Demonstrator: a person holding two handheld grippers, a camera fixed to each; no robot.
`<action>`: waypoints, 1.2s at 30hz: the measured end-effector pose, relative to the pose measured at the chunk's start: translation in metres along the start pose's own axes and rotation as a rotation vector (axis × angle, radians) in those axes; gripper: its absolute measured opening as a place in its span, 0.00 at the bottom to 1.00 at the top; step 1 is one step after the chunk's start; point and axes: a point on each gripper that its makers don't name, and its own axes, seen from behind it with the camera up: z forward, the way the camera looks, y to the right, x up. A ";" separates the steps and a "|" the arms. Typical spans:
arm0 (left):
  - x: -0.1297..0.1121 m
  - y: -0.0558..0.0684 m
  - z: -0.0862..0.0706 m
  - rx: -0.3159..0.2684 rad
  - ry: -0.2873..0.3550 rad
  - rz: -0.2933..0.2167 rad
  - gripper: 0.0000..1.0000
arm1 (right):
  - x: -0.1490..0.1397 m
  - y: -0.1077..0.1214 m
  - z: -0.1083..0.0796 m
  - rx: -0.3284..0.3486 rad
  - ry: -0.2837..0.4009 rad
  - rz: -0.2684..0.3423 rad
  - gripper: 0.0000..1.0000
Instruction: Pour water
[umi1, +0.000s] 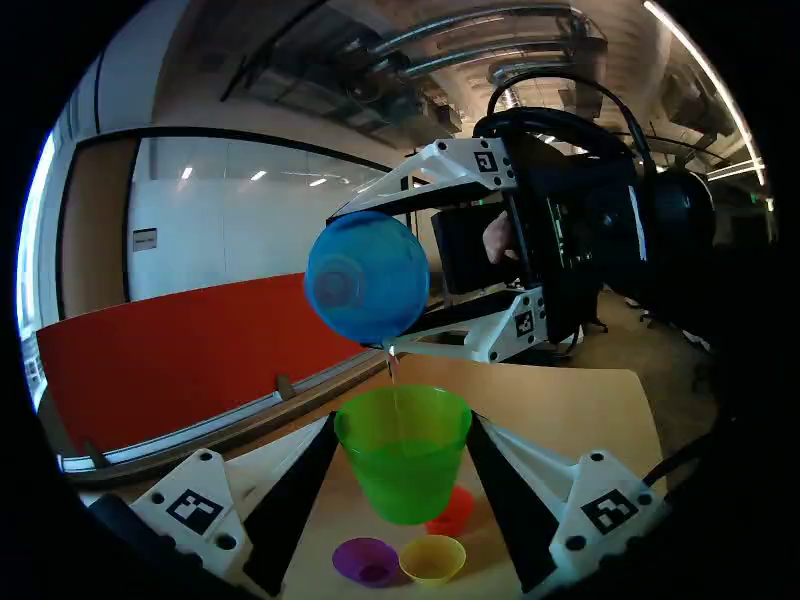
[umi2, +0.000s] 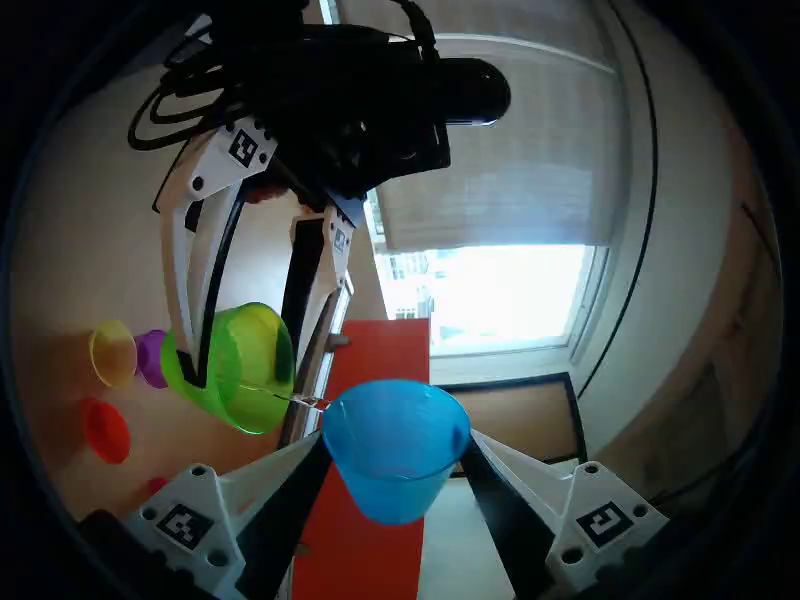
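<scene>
My left gripper (umi1: 404, 462) is shut on a green cup (umi1: 404, 455), held upright above the wooden table (umi1: 580, 400), with some water in it. Above it the right gripper (umi1: 395, 270) holds a blue cup (umi1: 366, 276) tipped on its side, and a thin stream of water (umi1: 392, 372) falls from its rim into the green cup. In the right gripper view my right gripper (umi2: 396, 470) is shut on the blue cup (umi2: 395, 460), with the green cup (umi2: 235, 365) and the left gripper (umi2: 255, 300) just beyond its rim.
Small purple (umi1: 364, 560), yellow (umi1: 432, 558) and red (umi1: 452, 508) cups sit on the table below the green cup. The same small cups (umi2: 115, 352) lie on the table in the right gripper view. A red panel (umi1: 180, 350) and glass wall stand behind.
</scene>
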 end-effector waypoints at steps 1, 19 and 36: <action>0.000 0.000 0.000 0.000 0.000 0.001 0.89 | 0.000 0.000 0.000 0.000 -0.001 -0.005 0.90; 0.002 0.000 -0.002 0.004 0.003 0.007 0.89 | 0.005 0.001 0.000 0.001 0.004 -0.062 0.91; 0.002 -0.001 -0.004 0.010 0.003 0.007 0.89 | 0.009 0.005 0.001 -0.005 0.008 -0.087 0.90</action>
